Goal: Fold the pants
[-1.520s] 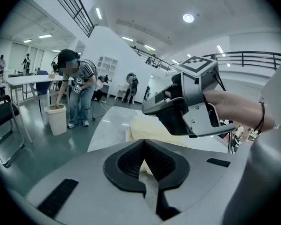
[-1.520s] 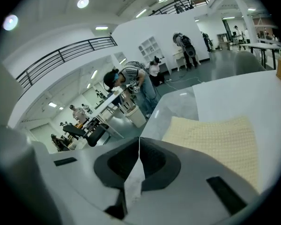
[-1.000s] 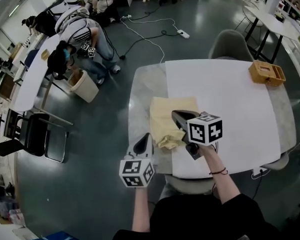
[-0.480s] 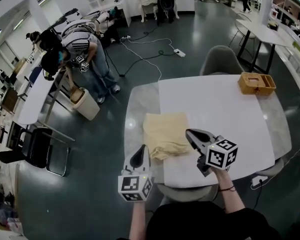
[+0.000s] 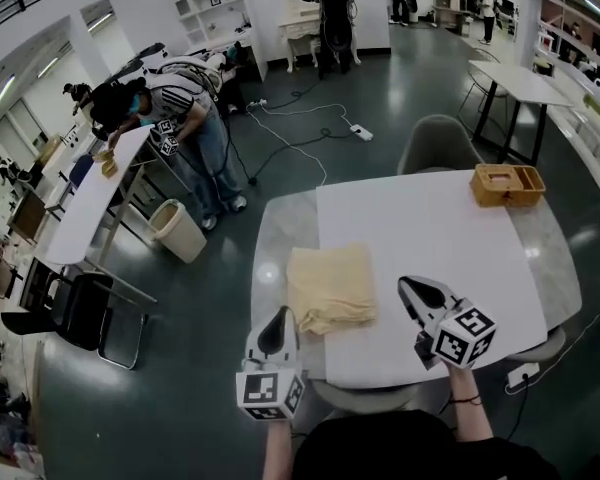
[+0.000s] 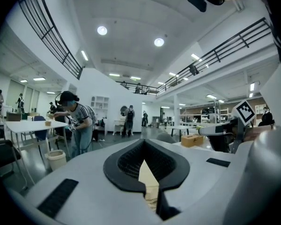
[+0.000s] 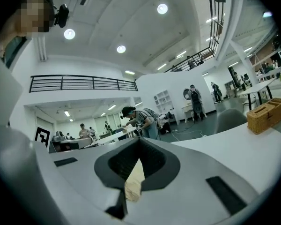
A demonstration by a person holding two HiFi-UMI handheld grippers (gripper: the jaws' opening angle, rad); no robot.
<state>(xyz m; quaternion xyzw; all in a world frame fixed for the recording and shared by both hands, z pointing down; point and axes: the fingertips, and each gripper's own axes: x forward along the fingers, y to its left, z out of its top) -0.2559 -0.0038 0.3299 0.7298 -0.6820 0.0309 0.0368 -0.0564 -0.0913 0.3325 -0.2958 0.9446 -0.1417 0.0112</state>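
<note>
The yellow pants lie folded in a rough square on the left part of the table, half on its white sheet. My left gripper hovers off the table's near left edge, just short of the pants, jaws shut and empty. My right gripper is held over the sheet to the right of the pants, apart from them, shut and empty. In the left gripper view the pants show through the slit behind the left gripper. In the right gripper view the pants show likewise behind the right gripper.
A wicker basket stands at the table's far right corner. A grey chair sits behind the table and another chair at the near edge. A person bends over a long white table at left, with a bin beside it.
Both grippers have drawn back and up from the pants. The right one was over the near corner of the pants and now sits well to their right. The pants lie flatter.
</note>
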